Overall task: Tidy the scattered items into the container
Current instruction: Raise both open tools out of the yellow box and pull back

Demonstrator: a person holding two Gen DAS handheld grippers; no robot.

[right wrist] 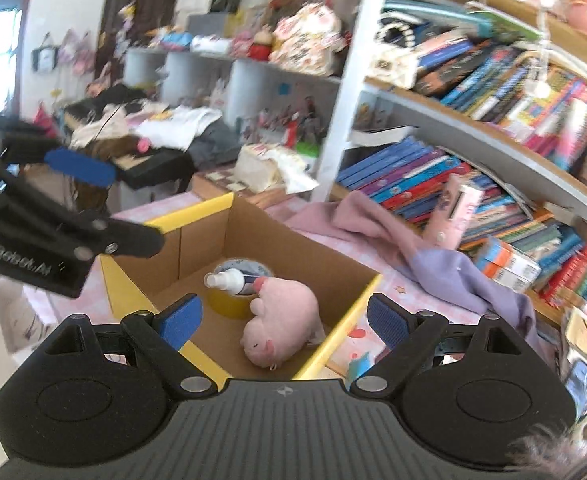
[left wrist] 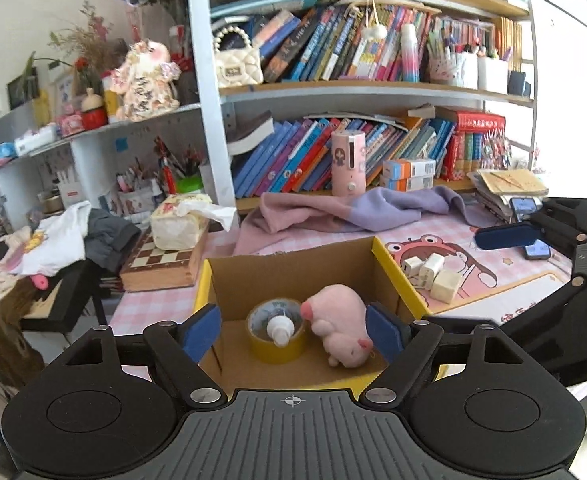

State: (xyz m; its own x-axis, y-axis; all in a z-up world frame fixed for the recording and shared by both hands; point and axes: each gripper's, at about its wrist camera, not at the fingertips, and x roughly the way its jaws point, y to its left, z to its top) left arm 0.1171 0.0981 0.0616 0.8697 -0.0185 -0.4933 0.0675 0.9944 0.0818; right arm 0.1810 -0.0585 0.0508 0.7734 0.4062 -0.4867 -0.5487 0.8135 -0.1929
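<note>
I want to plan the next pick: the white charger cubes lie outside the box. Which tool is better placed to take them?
Probably the right tool: in the left wrist view its open blue pad hangs just beyond the white charger cubes, right of the cardboard box. The left tool hangs open over the box.

Left wrist view: close above the box (left wrist: 293,264), facing the shelves (left wrist: 365,88) squarely, angled downward. Right wrist view: close to the box (right wrist: 253,236), tilted, shelves (right wrist: 473,132) toward 2 o'clock. Shared: box, plush (left wrist: 341,320) (right wrist: 281,320), tape (left wrist: 277,344) (right wrist: 229,304).
</note>
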